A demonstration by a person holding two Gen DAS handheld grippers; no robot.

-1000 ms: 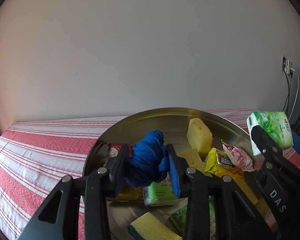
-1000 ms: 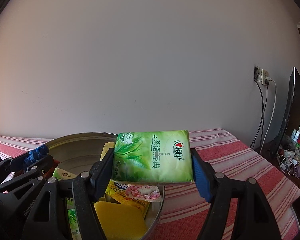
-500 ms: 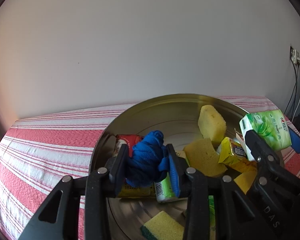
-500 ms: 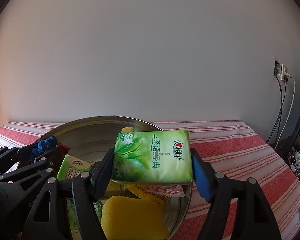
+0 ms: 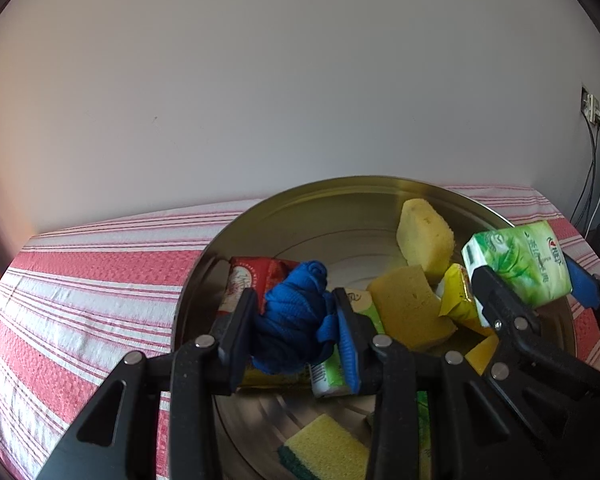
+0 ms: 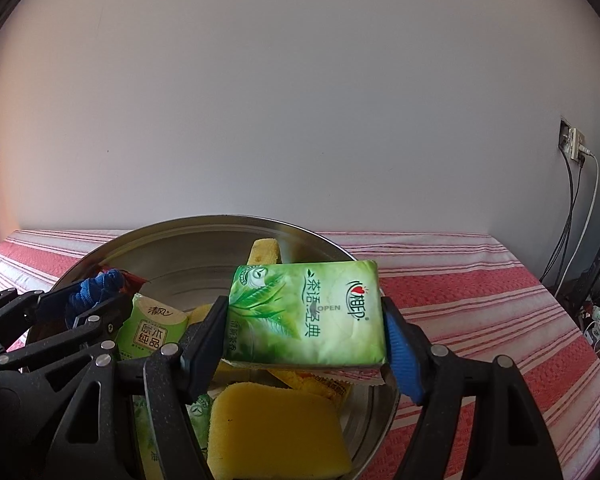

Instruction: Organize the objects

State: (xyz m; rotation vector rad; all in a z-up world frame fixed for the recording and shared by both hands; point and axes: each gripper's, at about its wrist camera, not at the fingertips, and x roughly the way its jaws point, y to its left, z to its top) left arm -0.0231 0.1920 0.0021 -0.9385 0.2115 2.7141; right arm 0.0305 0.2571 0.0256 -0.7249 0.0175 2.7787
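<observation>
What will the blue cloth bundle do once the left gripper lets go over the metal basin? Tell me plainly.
The blue cloth bundle bulges around the left gripper pads, so it looks soft and would probably sag, not bounce. It seems knotted, so it may stay bunched. Dropped into the metal basin, it would likely land quietly and stay put.

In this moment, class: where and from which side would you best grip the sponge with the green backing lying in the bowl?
Probably from above, jaws across the two long side faces of the sponge. It lies flat on the bowl floor, yellow face up, green layer underneath, with bare metal on its left, so a finger fits beside it there. Its right side is hidden behind the left gripper.
</observation>
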